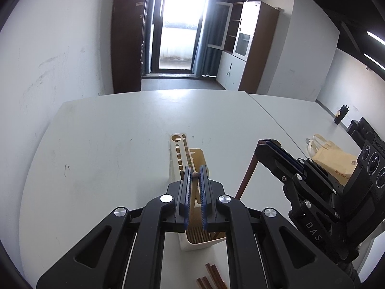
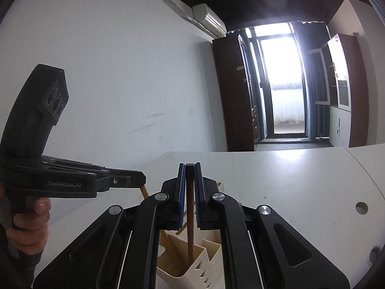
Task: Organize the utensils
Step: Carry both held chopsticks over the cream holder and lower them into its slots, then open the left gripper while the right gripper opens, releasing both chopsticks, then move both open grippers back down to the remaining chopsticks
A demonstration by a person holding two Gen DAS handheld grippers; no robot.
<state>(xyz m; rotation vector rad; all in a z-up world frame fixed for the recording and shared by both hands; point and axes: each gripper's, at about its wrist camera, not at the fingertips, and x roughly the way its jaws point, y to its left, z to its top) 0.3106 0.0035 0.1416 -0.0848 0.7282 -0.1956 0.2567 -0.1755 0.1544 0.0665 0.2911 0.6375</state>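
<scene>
A cream utensil holder (image 1: 190, 216) stands on the white table (image 1: 108, 144), right under both grippers; it also shows in the right wrist view (image 2: 192, 260). My left gripper (image 1: 194, 175) is shut on a light wooden utensil (image 1: 192, 192) whose lower end goes down into the holder. My right gripper (image 2: 189, 168) is shut on a dark brown chopstick (image 2: 190, 216) that stands upright with its tip inside a holder compartment. The right gripper (image 1: 272, 144) and its chopstick (image 1: 247, 173) also show in the left wrist view. Several dark brown chopsticks (image 1: 211, 277) lie on the table in front of the holder.
A beige paper bag (image 1: 334, 159) lies at the right of the table, with a dark object (image 1: 340, 114) beyond it. The table has a round cable hole (image 2: 361, 207). A white wall lies left, a window and cabinets beyond.
</scene>
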